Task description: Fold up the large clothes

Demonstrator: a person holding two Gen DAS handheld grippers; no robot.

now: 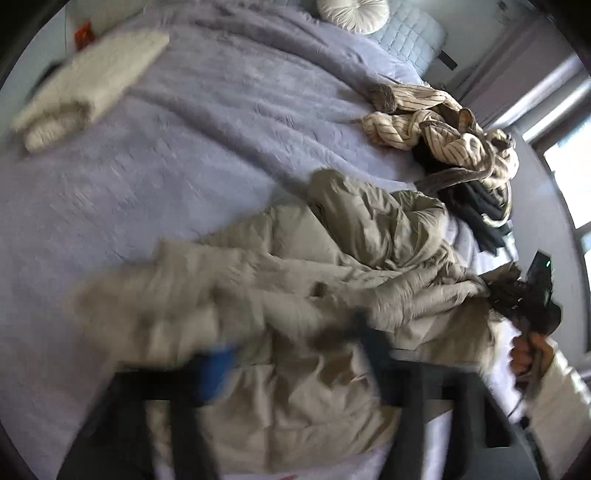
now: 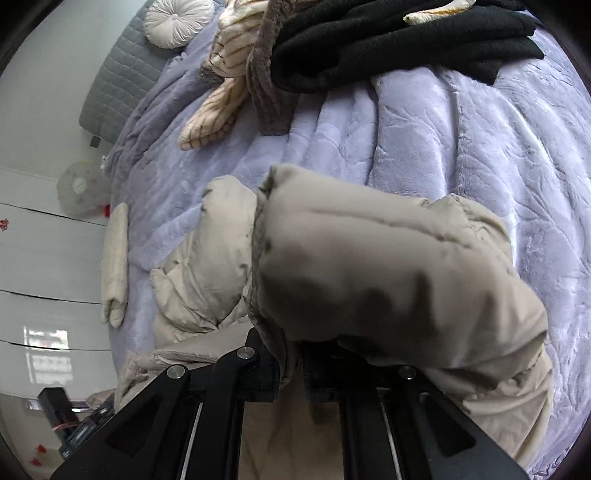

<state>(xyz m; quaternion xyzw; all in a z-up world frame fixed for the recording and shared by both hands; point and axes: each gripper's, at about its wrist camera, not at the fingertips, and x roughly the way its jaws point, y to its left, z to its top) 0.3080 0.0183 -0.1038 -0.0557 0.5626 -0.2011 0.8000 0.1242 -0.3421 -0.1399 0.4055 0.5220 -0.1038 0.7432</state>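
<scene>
A large beige puffer jacket (image 1: 295,258) lies crumpled on the lilac bedspread (image 1: 166,147). In the left wrist view my left gripper (image 1: 291,354) is blurred, with jacket fabric bunched between its fingers (image 1: 218,369). My right gripper (image 1: 524,295) shows at the right edge, held by a hand, gripping the jacket's far edge. In the right wrist view the jacket (image 2: 388,277) drapes thickly over my right gripper (image 2: 291,369), whose jaws are pinched together on the fabric.
A folded cream garment (image 1: 85,85) lies at the bed's far left, also in the right wrist view (image 2: 114,266). A heap of striped cream (image 1: 436,125) and black clothes (image 2: 399,40) sits near the jacket. A round white cushion (image 1: 354,13) is at the headboard.
</scene>
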